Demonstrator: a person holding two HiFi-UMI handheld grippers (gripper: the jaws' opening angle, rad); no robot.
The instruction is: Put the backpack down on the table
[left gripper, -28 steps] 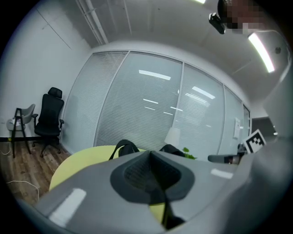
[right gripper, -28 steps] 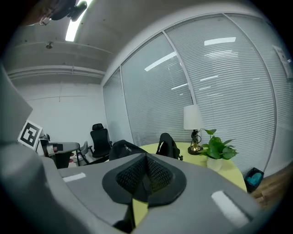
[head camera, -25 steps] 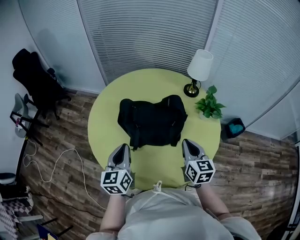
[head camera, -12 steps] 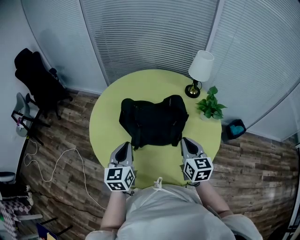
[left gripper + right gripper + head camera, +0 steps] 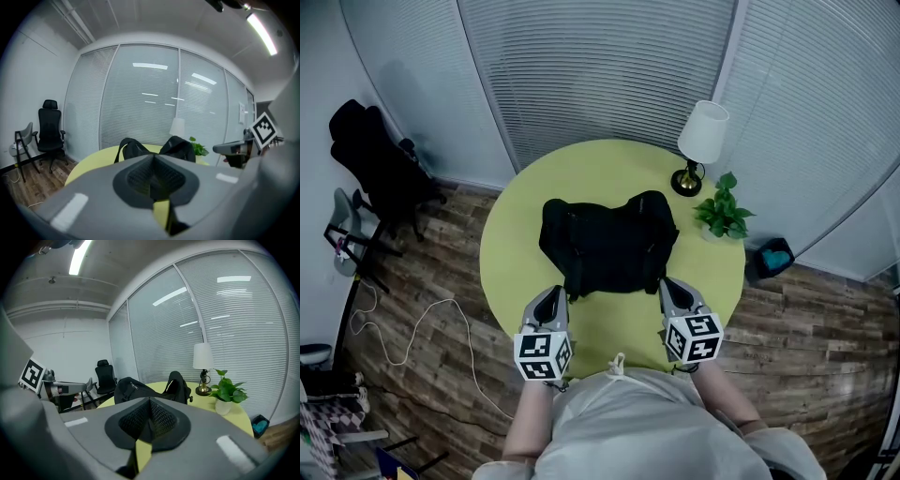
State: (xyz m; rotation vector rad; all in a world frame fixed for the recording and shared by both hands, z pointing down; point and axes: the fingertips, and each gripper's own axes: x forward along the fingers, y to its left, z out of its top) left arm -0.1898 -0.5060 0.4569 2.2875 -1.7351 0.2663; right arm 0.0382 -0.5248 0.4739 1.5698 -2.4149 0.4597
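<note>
A black backpack (image 5: pixel 607 246) lies flat in the middle of the round yellow-green table (image 5: pixel 511 234). It also rises behind the jaws as a dark hump, the backpack (image 5: pixel 154 146) in the left gripper view and the backpack (image 5: pixel 140 390) in the right one. My left gripper (image 5: pixel 552 295) hovers just off the bag's near left corner, shut, with nothing in it. My right gripper (image 5: pixel 669 286) sits by the near right corner, also shut and empty. Neither touches the bag.
A white-shaded lamp (image 5: pixel 697 142) and a small potted plant (image 5: pixel 722 214) stand at the table's far right. A black office chair (image 5: pixel 370 155) is on the wooden floor at left, with a white cable (image 5: pixel 412 323) near it. A teal bin (image 5: pixel 769 255) sits right of the table.
Both grippers have barely shifted; the left one has rolled slightly. The backpack lies as before.
</note>
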